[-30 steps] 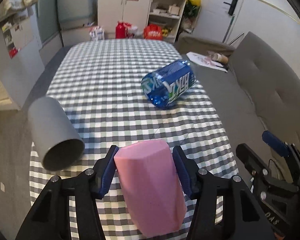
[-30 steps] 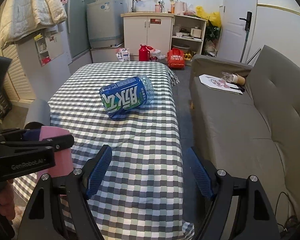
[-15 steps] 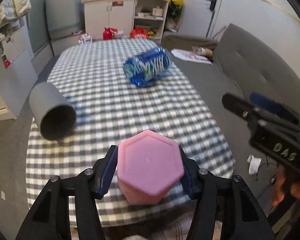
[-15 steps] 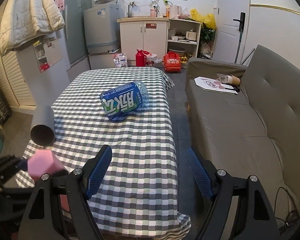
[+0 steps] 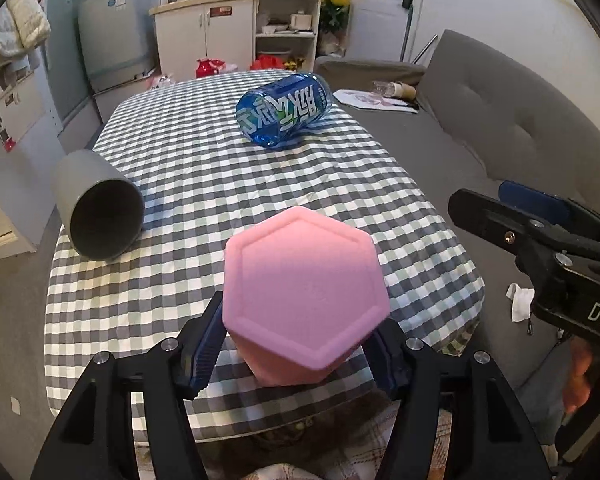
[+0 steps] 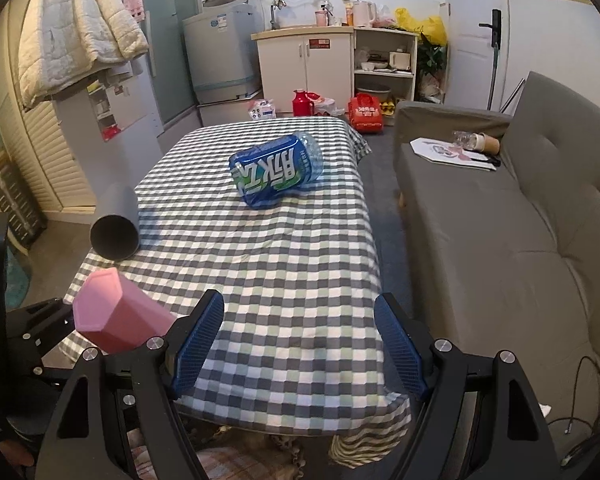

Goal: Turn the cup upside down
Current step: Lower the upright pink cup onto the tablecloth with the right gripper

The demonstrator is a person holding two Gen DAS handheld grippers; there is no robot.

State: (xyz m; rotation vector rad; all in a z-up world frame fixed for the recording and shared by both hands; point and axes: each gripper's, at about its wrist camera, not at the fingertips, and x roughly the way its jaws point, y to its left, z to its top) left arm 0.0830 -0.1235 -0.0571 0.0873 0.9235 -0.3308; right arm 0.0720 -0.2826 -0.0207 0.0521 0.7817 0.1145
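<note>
My left gripper (image 5: 296, 354) is shut on a pink hexagonal cup (image 5: 304, 296). It holds the cup lifted above the near edge of the checked table (image 5: 228, 184), with the closed base facing the camera. The right wrist view shows the pink cup (image 6: 112, 312) at lower left, lying sideways in the air with its base pointing forward. My right gripper (image 6: 298, 346) is open and empty over the table's near right edge; it also shows in the left wrist view (image 5: 540, 232).
A grey cup (image 5: 98, 206) lies on its side at the table's left edge, mouth toward me. A large blue water bottle (image 5: 286, 110) lies on the far half. A grey sofa (image 6: 500, 240) runs along the right.
My left gripper lifted the pink cup off the table and tipped it, so its base now faces the camera. The right gripper pulled back slightly and stays open.
</note>
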